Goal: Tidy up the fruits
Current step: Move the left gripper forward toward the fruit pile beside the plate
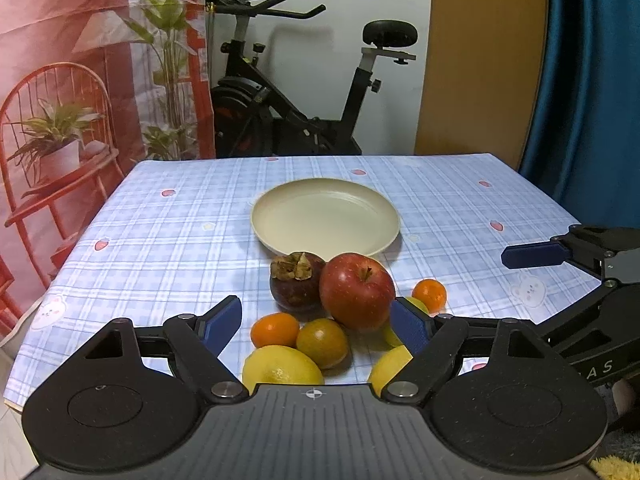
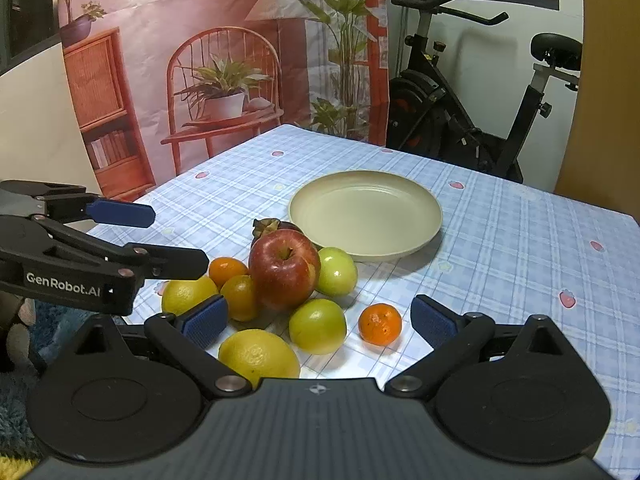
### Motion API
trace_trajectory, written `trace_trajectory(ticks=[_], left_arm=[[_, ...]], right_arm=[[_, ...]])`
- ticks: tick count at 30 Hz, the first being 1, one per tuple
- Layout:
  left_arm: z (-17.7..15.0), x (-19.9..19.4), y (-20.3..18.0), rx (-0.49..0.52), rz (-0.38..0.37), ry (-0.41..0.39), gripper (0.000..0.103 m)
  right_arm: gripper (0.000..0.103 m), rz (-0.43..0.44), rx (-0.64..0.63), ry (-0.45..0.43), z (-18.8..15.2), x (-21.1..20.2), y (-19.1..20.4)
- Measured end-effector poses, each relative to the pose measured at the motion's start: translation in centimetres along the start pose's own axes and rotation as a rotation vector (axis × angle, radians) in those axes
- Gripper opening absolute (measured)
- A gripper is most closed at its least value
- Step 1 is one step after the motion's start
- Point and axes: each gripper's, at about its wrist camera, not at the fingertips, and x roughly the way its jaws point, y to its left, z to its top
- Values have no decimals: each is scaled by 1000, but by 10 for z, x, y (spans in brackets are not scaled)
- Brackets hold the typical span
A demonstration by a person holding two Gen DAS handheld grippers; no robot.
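Left gripper (image 1: 316, 326) angled downward, 2 blue-padded fingers (image 1: 222, 326) spread wide, gripping nothing, right gripper (image 2: 316, 322) alongside, likewise tilted down, fingers (image 2: 206, 326) parted, nothing held

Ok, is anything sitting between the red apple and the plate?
Partly. The mangosteen sits against the far-left side of the red apple, and a green fruit touches its right side, both near the plate rim. Lifting the apple over them looks clear; nothing lies on the plate.
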Motion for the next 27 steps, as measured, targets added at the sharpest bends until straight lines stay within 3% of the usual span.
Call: trace_trajectory(ticks=[17, 19, 21, 27], left_arm=[[-2, 8, 4, -23, -45, 34, 75], [-3, 8, 5, -28, -57, 33, 71], [-3, 8, 6, -32, -74, 33, 60], [-7, 12, -2, 4, -136, 44, 56]], right_arm=[[99, 16, -10, 14, -4, 3, 4], [99, 19, -13, 14, -5, 3, 5], [99, 25, -17, 19, -6, 4, 5], [85, 63, -46, 61, -10, 10, 13]])
